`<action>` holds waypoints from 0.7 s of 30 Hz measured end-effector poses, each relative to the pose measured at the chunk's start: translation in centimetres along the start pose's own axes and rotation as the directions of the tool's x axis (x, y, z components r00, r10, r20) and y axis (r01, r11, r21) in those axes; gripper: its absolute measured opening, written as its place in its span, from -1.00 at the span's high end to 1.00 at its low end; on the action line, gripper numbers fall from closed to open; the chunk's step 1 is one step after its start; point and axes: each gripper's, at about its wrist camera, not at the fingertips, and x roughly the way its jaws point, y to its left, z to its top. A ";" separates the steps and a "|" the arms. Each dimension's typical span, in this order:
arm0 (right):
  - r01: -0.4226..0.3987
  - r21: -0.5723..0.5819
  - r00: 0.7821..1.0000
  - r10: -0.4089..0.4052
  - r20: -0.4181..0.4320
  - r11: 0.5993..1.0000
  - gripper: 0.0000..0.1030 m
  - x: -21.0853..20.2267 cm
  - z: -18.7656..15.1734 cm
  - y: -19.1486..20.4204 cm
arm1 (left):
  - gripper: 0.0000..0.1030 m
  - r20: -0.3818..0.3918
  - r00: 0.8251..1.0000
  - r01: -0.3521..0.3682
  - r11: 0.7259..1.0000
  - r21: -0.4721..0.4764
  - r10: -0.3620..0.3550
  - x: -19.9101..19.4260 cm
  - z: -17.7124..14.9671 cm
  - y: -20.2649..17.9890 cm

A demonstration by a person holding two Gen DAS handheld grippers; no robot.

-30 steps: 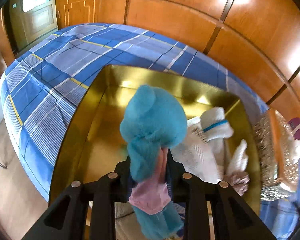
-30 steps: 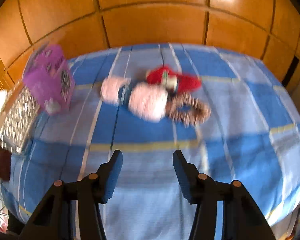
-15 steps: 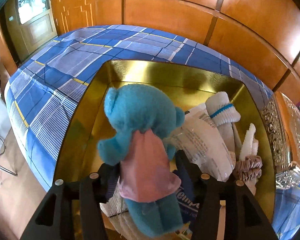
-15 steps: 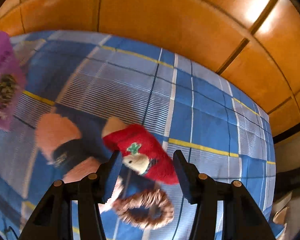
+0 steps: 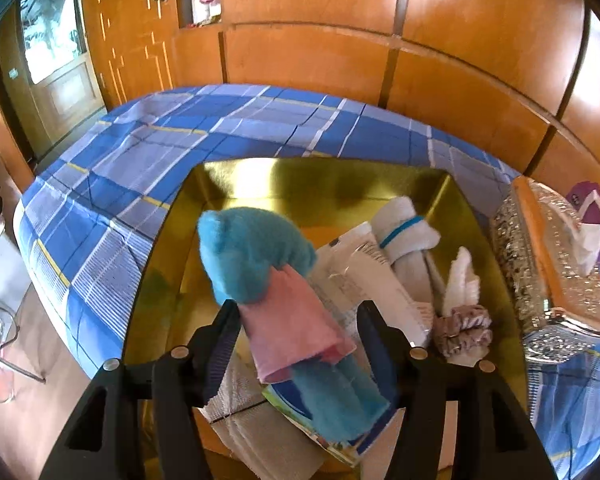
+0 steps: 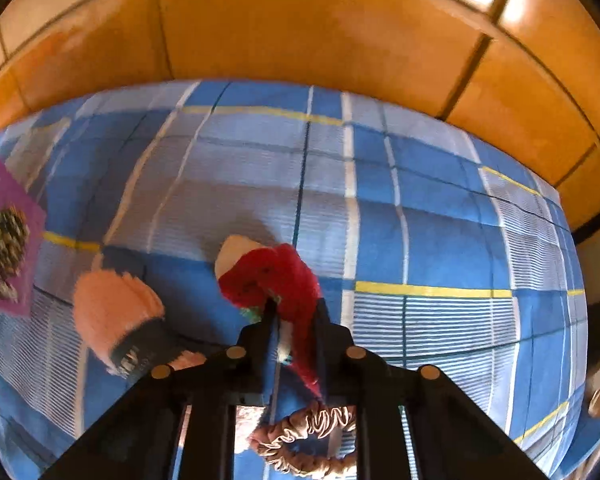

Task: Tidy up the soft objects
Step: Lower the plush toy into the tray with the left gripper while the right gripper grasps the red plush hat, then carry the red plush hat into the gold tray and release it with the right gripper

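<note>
Left gripper (image 5: 296, 316): jaws parted and opening on either side of the blue plush bear (image 5: 260, 256), whose pink dress lies between them; the pads look clear of it, so the toy appears to be let go.
Blue plush bear: lies in the gold box (image 5: 168, 264), head toward the far wall, legs over a printed packet at the near end; put there, it seems, to gather the soft things in one container.
Box contents: rolled white socks (image 5: 408, 236) with a blue band, a clear packet and a mauve scrunchie (image 5: 464, 330) crowd the right side.
Right gripper (image 6: 294, 314): jaws pinched nearly closed on the red plush toy (image 6: 276, 276), the fabric bunched between the pads; likely the next item bound for the box.
Red plush toy: fuzzy red cloth with a cream end, on the blue checked bed (image 6: 440, 240).
Still on the bed: a pink fluffy sock (image 6: 114, 314) with a dark cuff to the left, a brown scrunchie (image 6: 308, 440) under the gripper.
Look: both toys are fleecy and limp, yielding to a squeeze.
</note>
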 end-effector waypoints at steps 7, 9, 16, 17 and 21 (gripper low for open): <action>-0.003 0.047 0.999 0.001 0.054 0.999 0.77 -4.0 1.2 1.3 | -0.26 0.067 0.998 0.008 0.999 0.032 -0.010 -2.1 -0.4 -0.4; -0.005 0.043 0.998 0.002 0.070 0.999 0.77 -5.1 2.2 2.6 | -0.26 0.075 0.997 0.016 0.999 0.033 -0.019 -2.6 -0.6 -0.3; -0.056 0.015 0.989 0.053 0.137 0.998 0.77 -8.6 6.1 7.3 | -0.32 0.092 0.995 0.020 0.999 0.031 -0.022 -3.6 -1.4 0.2; -0.065 0.005 0.988 0.063 0.144 0.998 0.77 -9.1 6.6 8.0 | -0.35 0.096 0.995 0.017 0.999 0.035 -0.020 -3.7 -1.6 0.2; -0.101 -0.059 0.976 0.110 0.187 0.993 0.77 -11.2 8.5 12.3 | -0.35 0.116 0.993 0.018 0.998 0.054 -0.025 -4.5 -2.0 0.1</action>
